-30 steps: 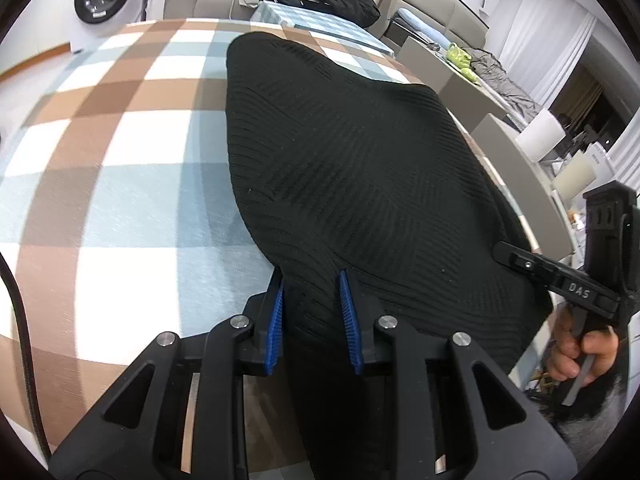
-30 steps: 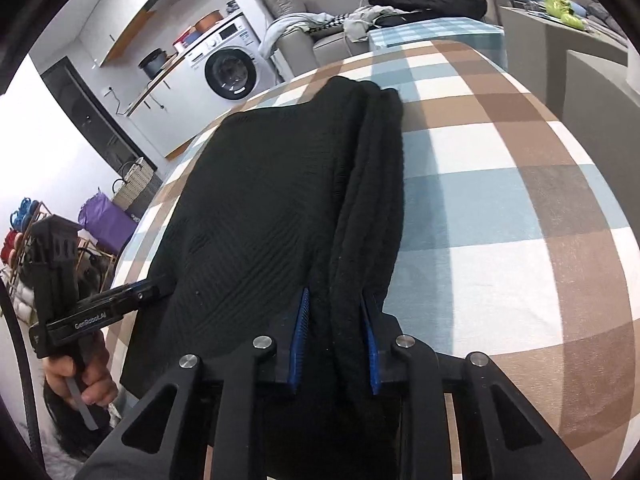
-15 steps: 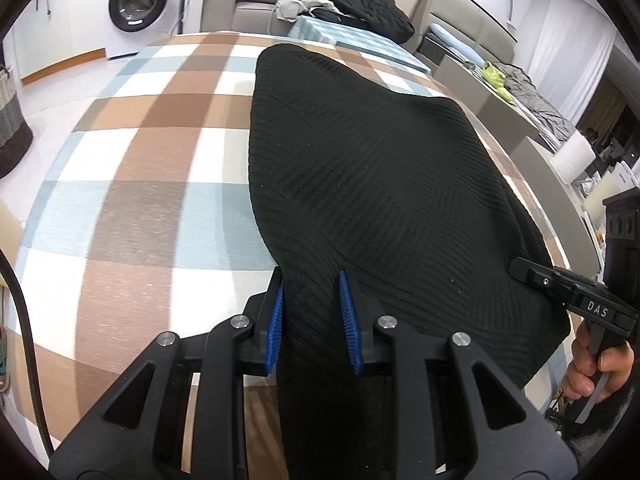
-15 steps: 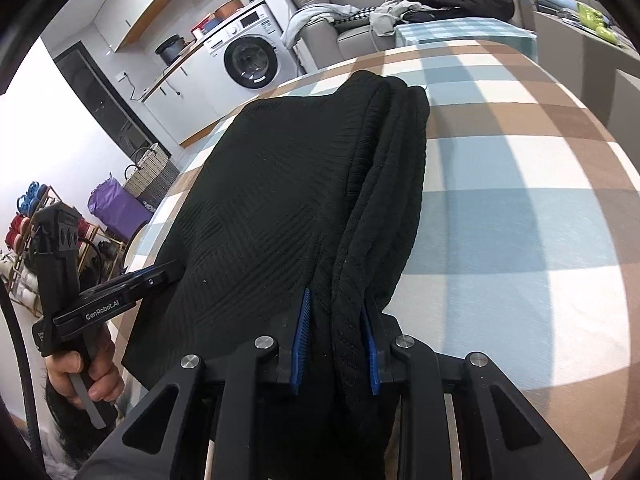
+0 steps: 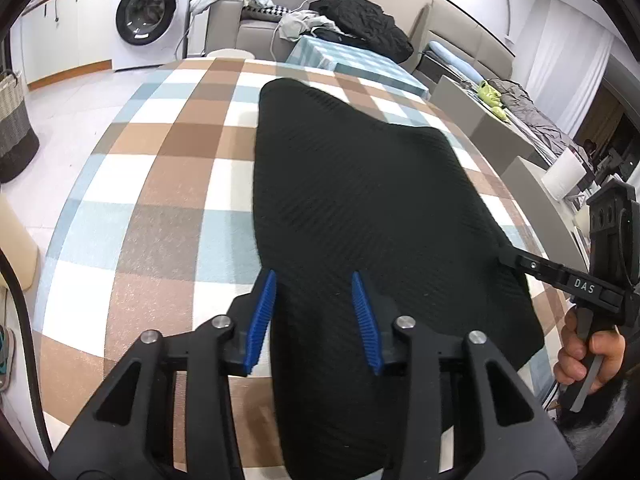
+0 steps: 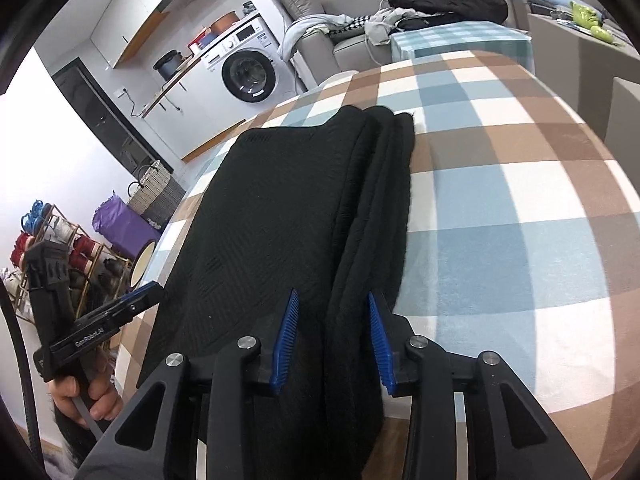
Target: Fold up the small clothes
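Observation:
A black knitted garment [image 5: 360,200] lies folded lengthwise on the checked tablecloth [image 5: 160,200], its near end hanging over the table's front edge. My left gripper [image 5: 313,280] is at the near left corner; its jaws are opening and the blue pads stand off the cloth between them. My right gripper [image 6: 333,300] is over the thick folded edge of the garment [image 6: 280,208] at the near right; its jaws are opening too, with the pads apart from the fabric. Each view shows the other gripper [image 5: 560,276] [image 6: 120,312] held in a hand at the side.
Beyond the table stand a washing machine [image 5: 146,16] and a sofa piled with clothes [image 5: 360,24]. A woven basket [image 5: 12,120] sits on the floor at the left. Grey chair backs [image 5: 492,128] line the right side. A shoe rack [image 6: 60,240] stands at the left.
Both grippers' jaws have spread and let go of the garment's near edge. Both hands have drawn back and up a little, and the garment now rests on the table.

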Demonstrator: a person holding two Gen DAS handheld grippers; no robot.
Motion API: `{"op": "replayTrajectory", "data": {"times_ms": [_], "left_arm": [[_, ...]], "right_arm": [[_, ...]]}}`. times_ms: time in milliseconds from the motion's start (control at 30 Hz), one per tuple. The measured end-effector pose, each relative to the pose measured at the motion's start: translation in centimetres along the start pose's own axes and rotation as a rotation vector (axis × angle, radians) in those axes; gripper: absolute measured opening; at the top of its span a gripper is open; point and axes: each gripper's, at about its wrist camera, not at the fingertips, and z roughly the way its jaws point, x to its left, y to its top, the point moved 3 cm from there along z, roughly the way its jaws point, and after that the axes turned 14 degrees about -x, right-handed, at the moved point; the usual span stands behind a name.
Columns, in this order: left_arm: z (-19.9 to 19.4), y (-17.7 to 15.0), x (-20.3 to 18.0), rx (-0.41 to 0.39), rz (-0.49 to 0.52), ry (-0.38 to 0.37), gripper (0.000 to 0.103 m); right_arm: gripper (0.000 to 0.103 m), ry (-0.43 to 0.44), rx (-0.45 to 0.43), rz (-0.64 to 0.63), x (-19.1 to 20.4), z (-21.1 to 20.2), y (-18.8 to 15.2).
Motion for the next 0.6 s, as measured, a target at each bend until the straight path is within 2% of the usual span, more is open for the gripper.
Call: {"op": "replayTrajectory", "data": {"times_ms": [100, 167, 233, 300, 367, 433, 500, 600], "left_arm": [[-0.4, -0.1, -1.2, 0.002, 0.015, -0.031, 0.037], [-0.3, -0.2, -1.9, 0.009, 0.025, -0.042, 0.037], [-0.2, -0.4, -2.8, 0.019, 0.039, -0.052, 0.037], [-0.1, -0.6, -3.5, 0.026, 0.048, -0.061, 0.037], [0.0, -0.7, -4.1, 0.031, 0.058, -0.070, 0.037], [0.1, -0.8, -4.8, 0.039, 0.073, -0.080, 0.038], [0.4, -0.9, -5.2, 0.048, 0.084, -0.085, 0.038], [1.0, -1.3, -5.6, 0.066, 0.095, -0.088, 0.038]], "right_arm": [[0.035, 0.056, -0.023, -0.001, 1.0, -0.4, 0.0], [0.035, 0.050, -0.016, -0.013, 1.4, -0.1, -0.2], [0.030, 0.022, 0.020, -0.017, 1.1, 0.8, -0.6], [0.018, -0.022, 0.050, -0.012, 0.6, 1.6, -1.0], [0.012, 0.001, 0.025, 0.005, 0.7, 1.2, -0.8], [0.011, 0.082, -0.048, -0.005, 1.8, -0.4, -0.1], [0.011, 0.107, -0.040, 0.005, 1.9, -0.9, 0.0], [0.015, 0.007, 0.048, 0.025, 0.0, 0.8, -1.2]]}}
